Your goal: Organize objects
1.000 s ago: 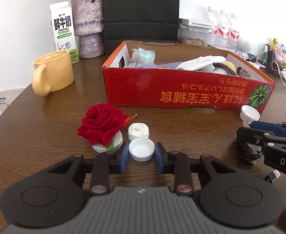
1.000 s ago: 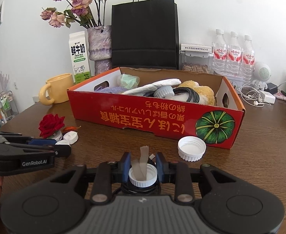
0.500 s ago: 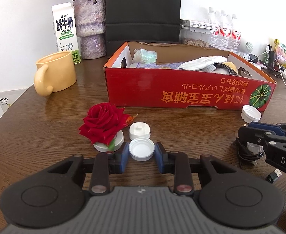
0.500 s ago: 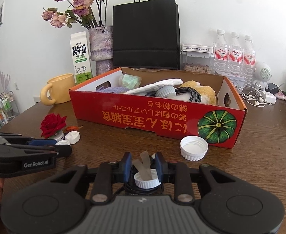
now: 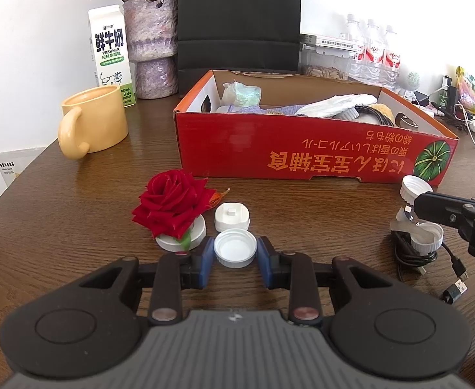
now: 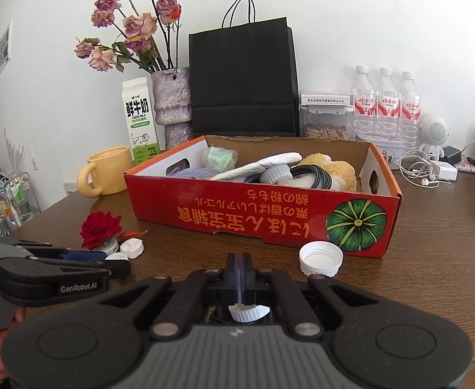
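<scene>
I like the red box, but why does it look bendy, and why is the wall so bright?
In both wrist views the fisheye lens curves straight lines, so the red box bows and the corners go dark. In the left wrist view the white wall is washed out by bright light, and the wooden table shows a pale sheen. In the right wrist view things look sharp, not blurry.

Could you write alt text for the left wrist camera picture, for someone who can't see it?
A handheld left gripper clasps a white bottle cap on a wooden table, beside a red rose. Behind stands a red cardboard box of odds and ends, with a yellow mug to its left.
</scene>
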`<act>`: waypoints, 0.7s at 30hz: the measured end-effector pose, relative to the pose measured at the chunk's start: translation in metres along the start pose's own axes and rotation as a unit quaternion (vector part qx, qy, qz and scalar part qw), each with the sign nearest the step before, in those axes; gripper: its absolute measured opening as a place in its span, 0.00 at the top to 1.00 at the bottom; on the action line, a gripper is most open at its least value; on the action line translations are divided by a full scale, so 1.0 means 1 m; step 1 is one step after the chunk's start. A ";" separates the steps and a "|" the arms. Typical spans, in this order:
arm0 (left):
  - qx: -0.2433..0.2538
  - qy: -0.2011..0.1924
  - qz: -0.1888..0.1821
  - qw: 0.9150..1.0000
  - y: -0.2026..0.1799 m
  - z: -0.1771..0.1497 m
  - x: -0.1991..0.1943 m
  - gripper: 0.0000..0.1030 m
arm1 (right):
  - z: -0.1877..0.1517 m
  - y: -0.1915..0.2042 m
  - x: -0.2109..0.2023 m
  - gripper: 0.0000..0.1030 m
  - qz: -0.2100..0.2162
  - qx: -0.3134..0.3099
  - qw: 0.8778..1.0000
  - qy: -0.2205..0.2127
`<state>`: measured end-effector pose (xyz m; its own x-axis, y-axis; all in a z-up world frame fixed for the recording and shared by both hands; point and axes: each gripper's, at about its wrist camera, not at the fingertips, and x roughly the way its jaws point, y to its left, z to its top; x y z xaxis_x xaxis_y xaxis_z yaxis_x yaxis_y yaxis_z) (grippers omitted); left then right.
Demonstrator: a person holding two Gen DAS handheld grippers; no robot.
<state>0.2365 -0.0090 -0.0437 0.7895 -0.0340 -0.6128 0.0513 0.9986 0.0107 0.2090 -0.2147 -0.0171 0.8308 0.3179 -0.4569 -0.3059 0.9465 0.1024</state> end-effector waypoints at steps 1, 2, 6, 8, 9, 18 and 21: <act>0.000 0.000 0.000 1.000 -0.001 0.000 0.000 0.71 | 0.000 0.000 0.002 0.92 0.000 0.001 1.000 0.004; 0.000 -0.001 0.001 1.000 -0.001 0.000 0.000 0.71 | 0.000 0.000 0.003 0.89 -0.002 -0.001 1.000 0.009; -0.002 -0.002 0.002 1.000 -0.002 -0.001 -0.001 0.71 | 0.004 0.005 0.014 0.82 -0.007 -0.009 1.000 0.020; -0.002 -0.002 0.002 1.000 -0.002 -0.002 -0.001 0.71 | 0.004 0.008 0.022 0.80 -0.009 -0.011 0.999 0.031; -0.002 -0.002 0.002 1.000 -0.002 -0.002 -0.001 0.71 | 0.004 0.010 0.024 0.80 -0.013 -0.017 0.999 0.032; -0.006 -0.002 -0.002 1.000 0.000 -0.002 -0.003 0.71 | 0.002 0.012 0.013 0.99 -0.017 -0.019 1.000 0.012; -0.010 -0.002 -0.007 1.000 0.000 -0.003 -0.006 0.71 | 0.004 0.011 0.002 0.99 -0.013 -0.011 1.000 -0.007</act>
<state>0.2298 -0.0087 -0.0429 0.7917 -0.0487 -0.6090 0.0511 0.9986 -0.0134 0.2094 -0.2036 -0.0140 0.8451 0.2947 -0.4460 -0.2942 0.9530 0.0723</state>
